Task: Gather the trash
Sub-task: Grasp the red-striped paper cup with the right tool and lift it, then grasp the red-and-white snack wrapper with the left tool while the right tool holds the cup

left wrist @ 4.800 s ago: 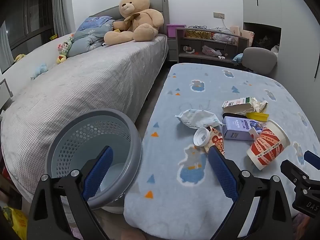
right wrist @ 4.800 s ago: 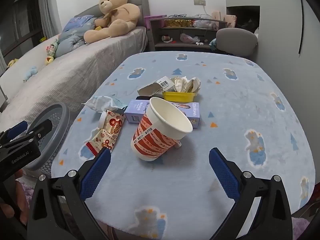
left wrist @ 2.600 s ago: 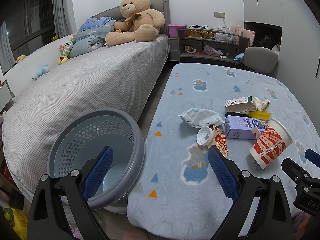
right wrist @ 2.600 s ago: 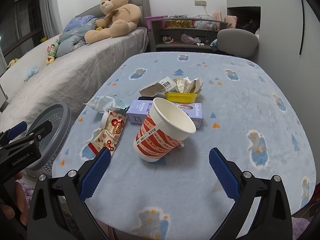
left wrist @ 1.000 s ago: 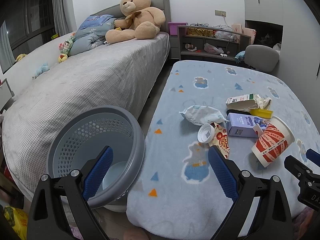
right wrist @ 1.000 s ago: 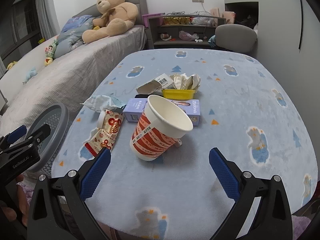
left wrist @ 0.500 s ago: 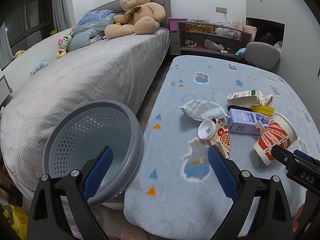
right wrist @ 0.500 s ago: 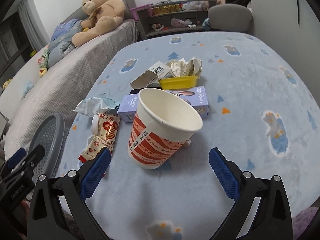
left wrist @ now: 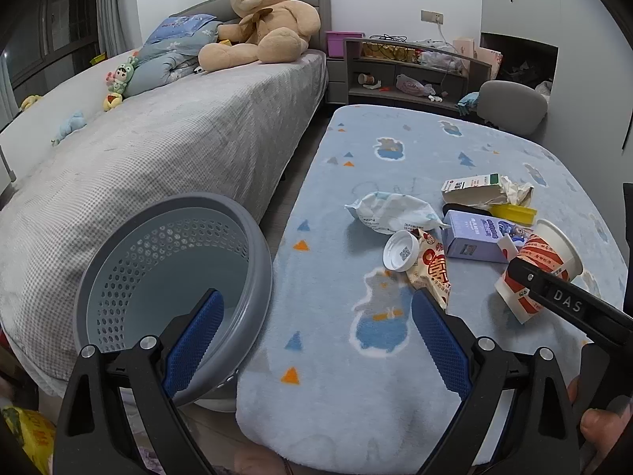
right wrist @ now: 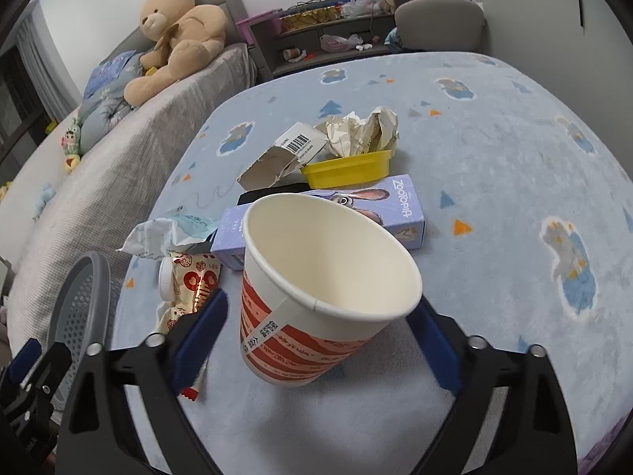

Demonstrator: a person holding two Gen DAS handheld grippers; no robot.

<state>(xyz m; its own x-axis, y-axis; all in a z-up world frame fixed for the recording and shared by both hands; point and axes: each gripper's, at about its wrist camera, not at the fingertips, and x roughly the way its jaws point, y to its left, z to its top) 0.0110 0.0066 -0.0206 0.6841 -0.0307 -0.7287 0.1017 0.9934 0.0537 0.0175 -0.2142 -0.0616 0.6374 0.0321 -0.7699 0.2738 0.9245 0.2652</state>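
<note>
Your right gripper (right wrist: 316, 316) straddles the red-striped paper cup (right wrist: 316, 301), its jaws having just been closing in, yet the blue pads look a shade short of the cup's wall, so you hold nothing yet. Your left gripper (left wrist: 316, 340) hangs wide open and empty over the near edge of the grey basket (left wrist: 253, 237). From what shows, that basket is bare, so the job has hardly begun: beyond the cup lie the purple carton (right wrist: 395, 206), yellow tray (right wrist: 348, 168), torn box (right wrist: 285, 154), crumpled paper (right wrist: 364, 128), snack wrapper (right wrist: 194, 281), white lid (left wrist: 401, 251) and wipes packet (left wrist: 395, 211).
</note>
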